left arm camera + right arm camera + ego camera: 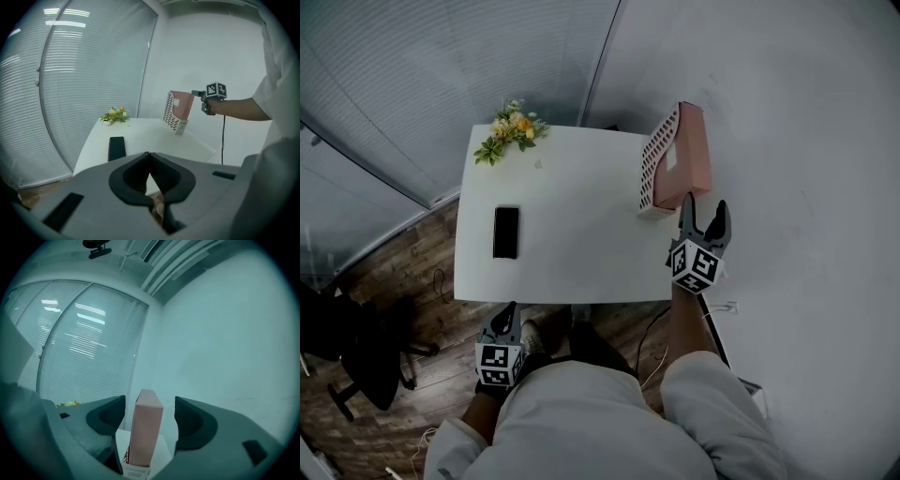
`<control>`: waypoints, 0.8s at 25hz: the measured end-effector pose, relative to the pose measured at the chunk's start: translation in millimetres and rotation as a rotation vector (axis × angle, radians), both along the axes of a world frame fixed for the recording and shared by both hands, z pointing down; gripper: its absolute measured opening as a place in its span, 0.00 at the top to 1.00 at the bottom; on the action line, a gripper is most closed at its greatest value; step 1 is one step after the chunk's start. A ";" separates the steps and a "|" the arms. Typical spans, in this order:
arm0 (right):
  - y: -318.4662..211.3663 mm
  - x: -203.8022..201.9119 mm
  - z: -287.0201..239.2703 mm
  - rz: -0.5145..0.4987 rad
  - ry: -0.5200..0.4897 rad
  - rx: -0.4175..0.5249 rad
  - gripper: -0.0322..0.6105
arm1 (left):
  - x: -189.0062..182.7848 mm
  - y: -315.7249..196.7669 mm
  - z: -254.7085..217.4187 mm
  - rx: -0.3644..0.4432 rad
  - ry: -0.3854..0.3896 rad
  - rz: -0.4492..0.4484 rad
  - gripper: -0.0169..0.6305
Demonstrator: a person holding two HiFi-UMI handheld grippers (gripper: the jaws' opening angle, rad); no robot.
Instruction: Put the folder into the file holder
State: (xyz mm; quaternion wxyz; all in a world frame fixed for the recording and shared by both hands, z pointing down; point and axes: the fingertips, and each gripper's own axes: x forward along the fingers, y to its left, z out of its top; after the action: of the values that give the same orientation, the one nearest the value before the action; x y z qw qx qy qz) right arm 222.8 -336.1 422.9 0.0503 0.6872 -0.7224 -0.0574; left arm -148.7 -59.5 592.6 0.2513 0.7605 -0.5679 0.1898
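1. the pink folder (pixel 692 150) stands upright inside the white perforated file holder (pixel 652 173), its top edge poking above the holder's wall. the holder sits at the far right corner of the white table (pixel 572 258).
2. progress: looks to me like the main job is done. the folder is in and standing on its own, with nothing gripping it. what's left, as far as i can judge, is pulling your right hand clear and checking the folder doesn't lean out.
3. your right gripper (pixel 705 208) has its jaws wide apart. in the right gripper view the folder lines up between them with a clear gap each side, pads not touching it. the head view puts the tips just beside the holder's near end, not around it.
4. right arm pose: forearm stretched forward along the table's right edge, gripper pointing about level at the holder's narrow end, marker cube facing up.
5. your left gripper (pixel 506 314) has its jaws closed tip to tip, nothing between them. it hangs low by your body at the table's near edge, tipped down a bit, well apart from the holder.
6. other stuff: a flat black thing, maybe a phone (pixel 505 232), lies on the table's left half. a small flower bunch (pixel 512 129) sits at the far left corner. neither is in the way.
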 end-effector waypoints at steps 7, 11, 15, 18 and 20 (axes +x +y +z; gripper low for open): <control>82.5 2.9 -10.3 0.004 0.024 -0.023 0.59 | 4.2 -16.6 -28.7 0.082 -0.006 0.061 0.96; 130.1 3.2 -4.2 0.017 0.023 -0.060 0.69 | 3.5 -23.0 -38.9 0.130 -0.014 0.087 0.96; 173.0 3.2 7.0 0.027 0.039 -0.102 0.75 | 8.7 -26.7 -53.1 0.160 -0.008 0.110 0.96; 198.6 6.0 18.4 0.050 0.042 -0.135 0.83 | 11.8 -26.4 -58.9 0.172 -0.009 0.125 0.96; 211.1 7.1 24.3 0.065 0.043 -0.149 0.84 | 13.1 -24.4 -60.3 0.177 -0.010 0.132 0.96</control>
State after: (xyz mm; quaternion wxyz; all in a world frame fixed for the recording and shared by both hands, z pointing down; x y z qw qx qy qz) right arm 229.9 -125.0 447.2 0.1186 0.7034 -0.7007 -0.0167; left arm -135.6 -83.9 532.3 0.1673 0.8144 -0.5323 0.1591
